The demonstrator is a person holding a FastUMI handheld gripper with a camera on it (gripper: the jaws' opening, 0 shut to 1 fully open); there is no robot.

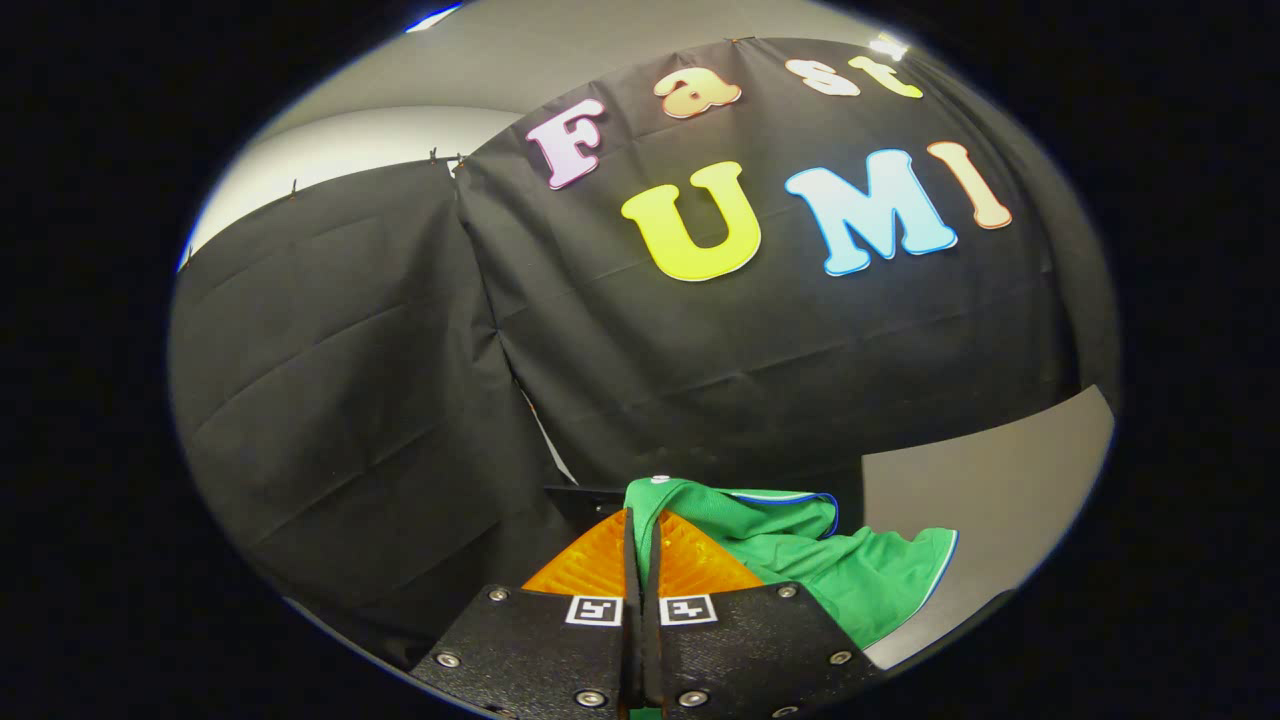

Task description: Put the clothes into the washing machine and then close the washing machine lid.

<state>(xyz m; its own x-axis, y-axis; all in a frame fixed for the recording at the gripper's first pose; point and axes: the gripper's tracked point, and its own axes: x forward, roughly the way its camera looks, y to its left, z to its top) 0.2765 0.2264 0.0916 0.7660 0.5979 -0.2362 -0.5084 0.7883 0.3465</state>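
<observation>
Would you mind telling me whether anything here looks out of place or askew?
Nothing looks damaged or spilled. The gripper is shut on a fold of the green fabric garment with blue-and-white trim, which hangs bunched and crumpled beside the fingers, in front of the black cloth wall and above a grey surface. That suits a garment being carried.

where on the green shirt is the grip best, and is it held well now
The gripper is shut on the green shirt, pinching a raised fold near its blue-trimmed edge. That bunched fold is a good spot: thick enough for both fingers to bite. The rest hangs loose to one side over the grey surface, so gathering more cloth might help.
</observation>
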